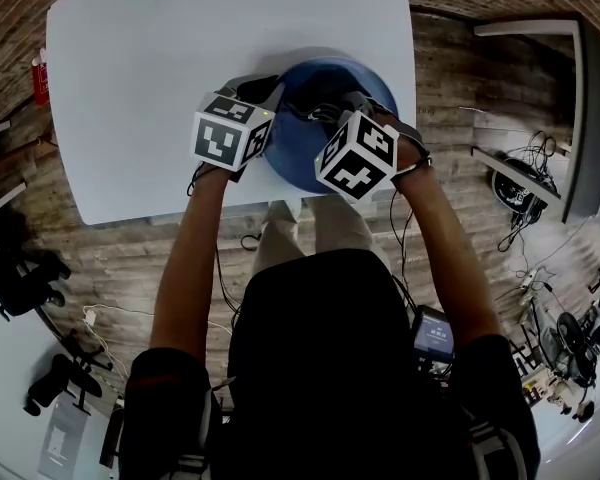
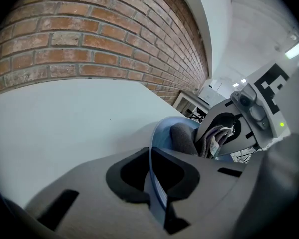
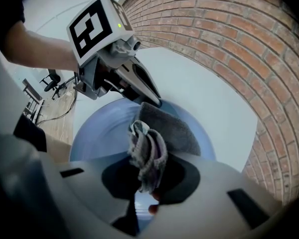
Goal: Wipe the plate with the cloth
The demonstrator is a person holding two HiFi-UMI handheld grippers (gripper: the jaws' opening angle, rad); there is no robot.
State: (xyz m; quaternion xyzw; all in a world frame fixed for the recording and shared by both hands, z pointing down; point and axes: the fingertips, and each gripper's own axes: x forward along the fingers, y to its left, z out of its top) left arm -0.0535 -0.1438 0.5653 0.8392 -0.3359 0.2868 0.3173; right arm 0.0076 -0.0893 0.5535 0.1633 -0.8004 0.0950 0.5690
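Note:
A blue plate (image 1: 325, 80) lies near the front edge of the white table (image 1: 160, 68). My left gripper (image 2: 153, 183) is shut on the plate's rim (image 2: 157, 133), gripping it edge-on at the left side. My right gripper (image 3: 147, 176) is shut on a bunched grey cloth (image 3: 149, 151), whose free part (image 3: 172, 128) lies spread on the plate's inside (image 3: 102, 131). In the head view both marker cubes, the left (image 1: 230, 131) and the right (image 1: 357, 156), cover the jaws and most of the cloth.
A red object (image 1: 40, 78) stands at the table's far left edge. A brick wall (image 2: 89, 39) runs behind the table. Cables, chairs (image 1: 25, 278) and equipment (image 1: 525, 193) lie on the wooden floor around the person.

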